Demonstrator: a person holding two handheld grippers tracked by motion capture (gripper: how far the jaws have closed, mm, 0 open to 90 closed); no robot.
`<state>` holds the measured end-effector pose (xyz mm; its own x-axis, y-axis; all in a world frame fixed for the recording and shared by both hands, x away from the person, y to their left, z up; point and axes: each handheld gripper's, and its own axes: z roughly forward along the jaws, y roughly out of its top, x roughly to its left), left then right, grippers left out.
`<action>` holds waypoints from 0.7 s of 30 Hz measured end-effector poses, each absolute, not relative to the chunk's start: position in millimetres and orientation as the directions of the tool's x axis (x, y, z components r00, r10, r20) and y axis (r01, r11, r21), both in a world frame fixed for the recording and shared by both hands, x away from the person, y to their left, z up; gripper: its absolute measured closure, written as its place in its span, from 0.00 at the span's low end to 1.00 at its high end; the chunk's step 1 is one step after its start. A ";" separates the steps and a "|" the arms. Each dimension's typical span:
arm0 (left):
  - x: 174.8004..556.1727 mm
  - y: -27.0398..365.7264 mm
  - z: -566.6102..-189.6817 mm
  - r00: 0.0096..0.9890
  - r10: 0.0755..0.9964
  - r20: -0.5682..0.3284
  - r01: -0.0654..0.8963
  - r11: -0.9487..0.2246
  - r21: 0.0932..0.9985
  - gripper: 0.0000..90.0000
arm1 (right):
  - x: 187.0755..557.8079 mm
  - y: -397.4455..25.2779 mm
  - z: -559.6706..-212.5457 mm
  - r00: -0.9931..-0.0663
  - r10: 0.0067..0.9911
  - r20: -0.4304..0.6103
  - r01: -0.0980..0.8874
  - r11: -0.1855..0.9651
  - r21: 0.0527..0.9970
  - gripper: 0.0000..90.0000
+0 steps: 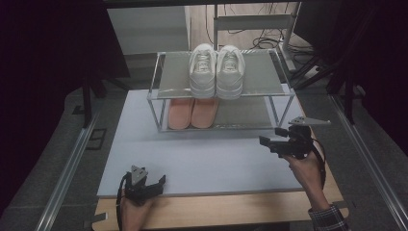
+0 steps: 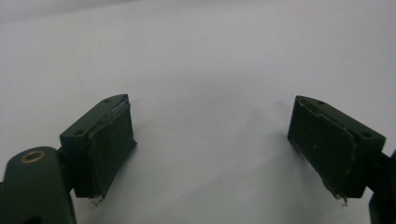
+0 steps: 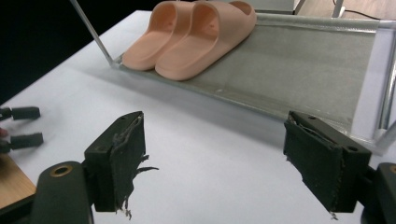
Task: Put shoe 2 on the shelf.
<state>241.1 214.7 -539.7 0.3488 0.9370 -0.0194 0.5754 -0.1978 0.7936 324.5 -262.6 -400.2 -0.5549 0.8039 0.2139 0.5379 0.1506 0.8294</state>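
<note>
A two-tier metal shoe rack [image 1: 163,94] stands at the back of the white table top [image 1: 192,159]. A pair of white sneakers [image 1: 216,71] sits on its upper shelf, a pair of peach slippers [image 1: 193,113] on its lower shelf [image 3: 299,60]. The peach slippers [image 3: 191,37] lie at that shelf's left end. My left gripper [image 1: 159,181] rests open near the table's front left edge, over bare white surface [image 2: 210,70]. My right gripper [image 1: 267,143] is held open in front of the rack's right end; nothing lies between the right gripper's [image 3: 215,158] jaws.
A wooden strip [image 1: 231,209] runs along the table's front edge. Metal rails [image 1: 67,168] flank the table on both sides. Cables [image 1: 269,38] lie on the floor behind the rack. Dark curtains hang at left and right.
</note>
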 end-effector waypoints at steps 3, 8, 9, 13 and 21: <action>241.2 214.9 -539.6 0.352 0.936 -0.018 0.575 -0.201 0.793 0.16 | 318.9 -265.0 -403.7 -0.558 0.808 0.188 0.533 0.176 0.828 0.21; 241.1 215.1 -539.5 0.353 0.936 -0.016 0.576 -0.204 0.792 0.16 | 311.9 -269.8 -409.8 -0.555 0.815 0.168 0.531 0.191 0.825 0.19; 241.1 215.1 -539.5 0.353 0.936 -0.016 0.576 -0.204 0.792 0.16 | 311.9 -269.8 -409.8 -0.555 0.815 0.168 0.531 0.191 0.825 0.19; 241.0 214.6 -539.6 0.349 0.937 -0.020 0.577 -0.198 0.793 0.16 | 305.0 -275.9 -416.7 -0.553 0.819 0.153 0.533 0.207 0.820 0.16; 241.0 214.6 -539.6 0.349 0.937 -0.020 0.577 -0.198 0.792 0.16 | 292.8 -284.3 -428.7 -0.566 0.816 0.114 0.525 0.250 0.813 0.15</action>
<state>241.0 214.6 -539.6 0.3491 0.9369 -0.0200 0.5773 -0.1982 0.7921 292.8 -284.3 -428.7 -0.5661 0.8163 0.1144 0.5253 0.2503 0.8133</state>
